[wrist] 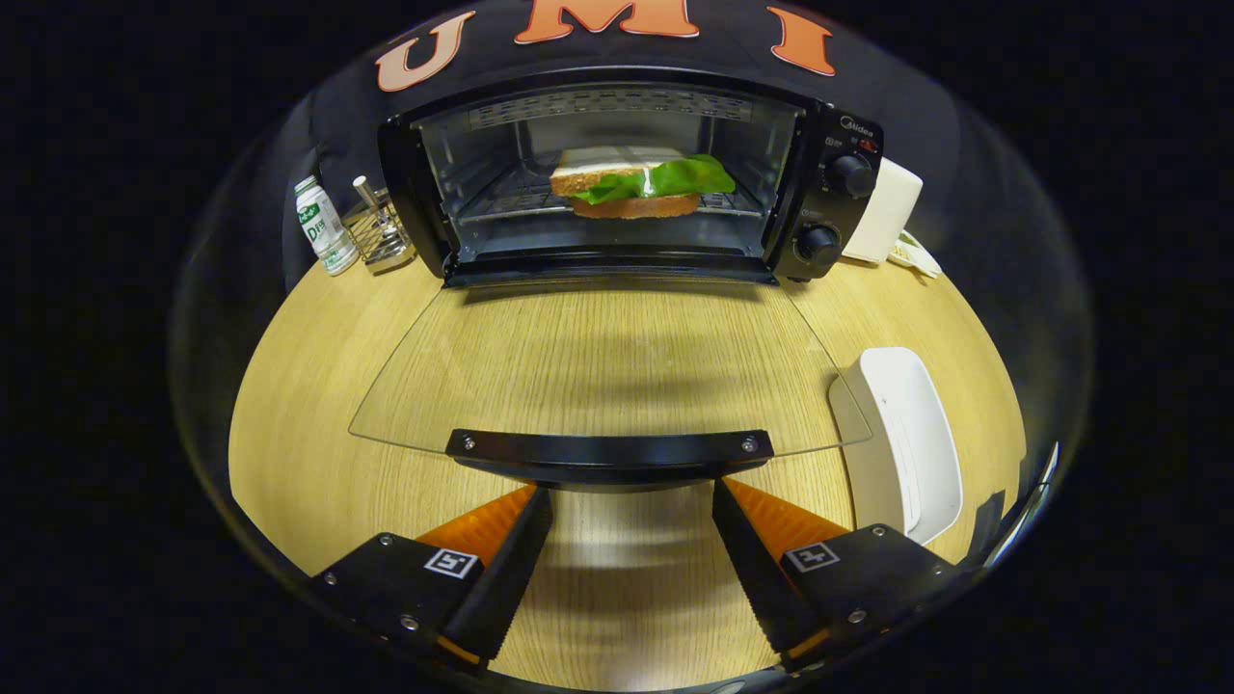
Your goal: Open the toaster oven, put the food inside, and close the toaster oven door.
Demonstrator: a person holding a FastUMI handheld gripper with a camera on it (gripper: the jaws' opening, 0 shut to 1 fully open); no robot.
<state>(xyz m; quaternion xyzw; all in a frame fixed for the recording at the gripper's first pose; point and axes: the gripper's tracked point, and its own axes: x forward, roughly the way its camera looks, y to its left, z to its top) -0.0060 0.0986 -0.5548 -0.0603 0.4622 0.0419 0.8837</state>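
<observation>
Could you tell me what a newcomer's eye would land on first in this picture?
Probably the sandwich with green lettuce, sitting on the rack inside the open toaster oven. Next, the glass door folded down flat over the wooden table, its black handle just ahead of the open gripper.

"Midea" on toaster oven (617,173) (top right).
</observation>
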